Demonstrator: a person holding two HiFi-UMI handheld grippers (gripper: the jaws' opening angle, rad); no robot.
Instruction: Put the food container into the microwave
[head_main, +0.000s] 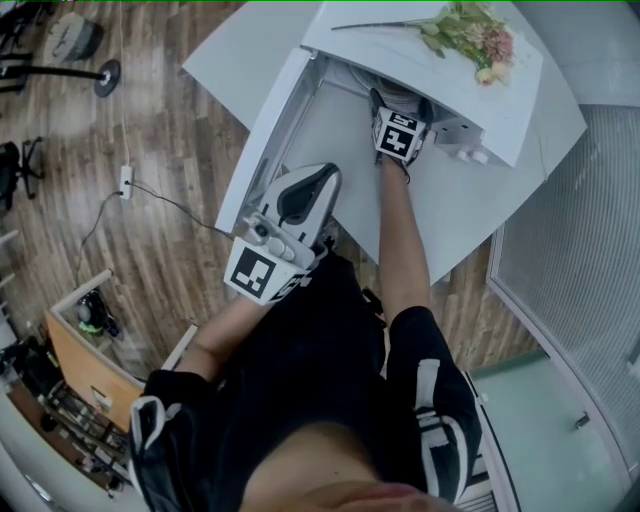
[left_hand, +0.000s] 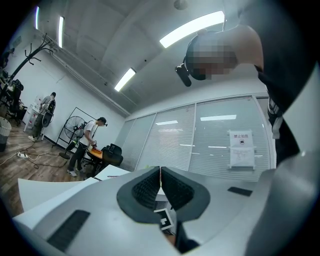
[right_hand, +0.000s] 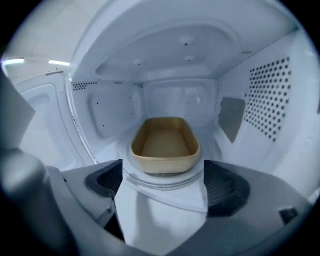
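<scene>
A tan, open food container (right_hand: 164, 145) sits on the glass turntable (right_hand: 150, 179) inside the white microwave (right_hand: 165, 60). My right gripper (right_hand: 162, 182) is open just in front of it, with nothing between the jaws and a gap to the container. From the head view, the right gripper (head_main: 392, 110) reaches into the microwave (head_main: 370, 45), whose door (head_main: 268, 135) hangs open to the left. The container is hidden there. My left gripper (head_main: 305, 190) is held back near the body, well outside the microwave. Its jaws point up toward the ceiling, and the left gripper (left_hand: 160, 172) is shut on nothing.
A bunch of flowers (head_main: 470, 30) lies on top of the microwave, which stands on a white table (head_main: 470, 210). A cable and power strip (head_main: 125, 180) lie on the wooden floor at left, near a wooden cabinet (head_main: 85, 350). A person (left_hand: 85, 145) stands far off.
</scene>
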